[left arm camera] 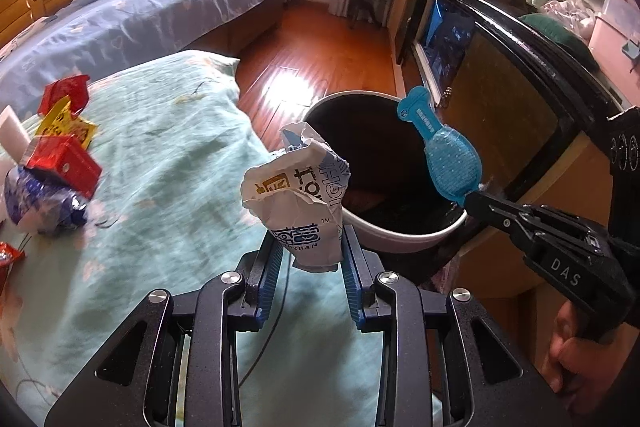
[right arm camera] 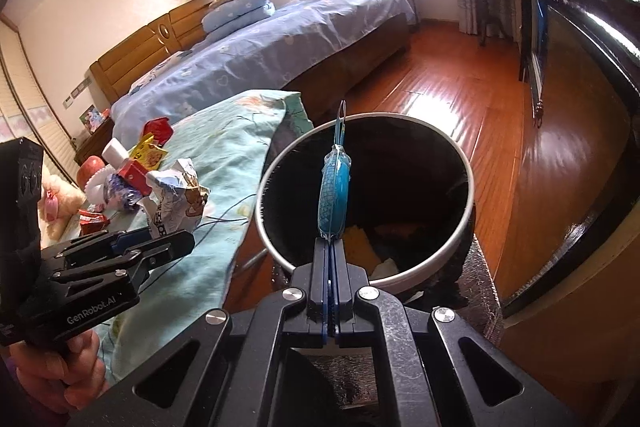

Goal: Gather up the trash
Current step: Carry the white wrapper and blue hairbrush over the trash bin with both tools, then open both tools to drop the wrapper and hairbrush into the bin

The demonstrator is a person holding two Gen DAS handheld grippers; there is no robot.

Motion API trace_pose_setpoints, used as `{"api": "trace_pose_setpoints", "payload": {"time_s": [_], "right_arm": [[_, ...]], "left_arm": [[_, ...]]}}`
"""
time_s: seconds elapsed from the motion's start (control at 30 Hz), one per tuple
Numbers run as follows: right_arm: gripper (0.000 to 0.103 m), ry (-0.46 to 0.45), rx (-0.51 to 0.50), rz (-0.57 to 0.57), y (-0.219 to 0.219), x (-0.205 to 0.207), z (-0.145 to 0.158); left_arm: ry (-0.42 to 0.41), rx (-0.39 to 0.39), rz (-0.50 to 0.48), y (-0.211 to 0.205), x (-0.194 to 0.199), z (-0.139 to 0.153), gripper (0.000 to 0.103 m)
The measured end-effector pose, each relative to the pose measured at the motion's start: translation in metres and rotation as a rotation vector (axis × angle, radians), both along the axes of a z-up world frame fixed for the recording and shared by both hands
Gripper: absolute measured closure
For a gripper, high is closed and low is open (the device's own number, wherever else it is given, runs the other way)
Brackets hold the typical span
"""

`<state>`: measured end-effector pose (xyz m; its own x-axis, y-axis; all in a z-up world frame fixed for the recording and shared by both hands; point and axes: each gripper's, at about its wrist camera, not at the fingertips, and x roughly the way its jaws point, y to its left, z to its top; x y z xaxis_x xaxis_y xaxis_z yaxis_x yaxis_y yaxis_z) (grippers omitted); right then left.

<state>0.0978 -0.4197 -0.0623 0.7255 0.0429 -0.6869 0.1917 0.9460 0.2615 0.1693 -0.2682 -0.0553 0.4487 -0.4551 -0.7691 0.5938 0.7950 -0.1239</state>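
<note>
My left gripper (left arm camera: 309, 247) is shut on a crumpled white paper wrapper (left arm camera: 298, 195) with blue and gold print, held at the near rim of the round bin (left arm camera: 400, 237). In the right wrist view that wrapper (right arm camera: 176, 195) hangs left of the bin (right arm camera: 420, 277), over the green bedspread. My right gripper (right arm camera: 332, 241) is shut on the edge of a flat blue fish-shaped packet (right arm camera: 335, 193), which stands up over the bin's dark mouth. The left wrist view shows that packet (left arm camera: 444, 151) above the bin's right side, in the right gripper (left arm camera: 472, 197). Some trash lies in the bin's bottom.
More trash lies on the green bedspread (left arm camera: 160, 187): red and yellow snack packets (left arm camera: 66, 131), a blue-white wrapper (left arm camera: 44, 199), a white bottle (right arm camera: 116, 153). A dark glossy cabinet (left arm camera: 520, 75) stands right of the bin. Wooden floor (right arm camera: 460, 99) and a blue bed (right arm camera: 260, 55) lie beyond.
</note>
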Motion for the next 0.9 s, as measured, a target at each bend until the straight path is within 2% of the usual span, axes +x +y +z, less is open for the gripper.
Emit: {"api": "trace_pose_setpoints", "payload": {"time_s": [0.73,0.83,0.87,0.9], "right_arm": [[0.102,0.051,-0.015,-0.035,-0.026,0.02,-0.016],[0.102,0.056,-0.014,-0.041,-0.031,0.023,-0.017],[0.099,0.057,-0.014,-0.045,-0.032,0.023,-0.018],[0.096,0.056,-0.009,-0.052,-0.035,0.024,-0.018]], "left_arm": [[0.035,0.032,-0.085,-0.058,0.03,-0.007,0.075],[0.047,0.037,-0.092,-0.064,0.035,-0.009,0.069],[0.051,0.039,-0.09,-0.065,0.036,-0.01,0.067],[0.055,0.044,-0.086,-0.066,0.037,-0.011,0.06]]}}
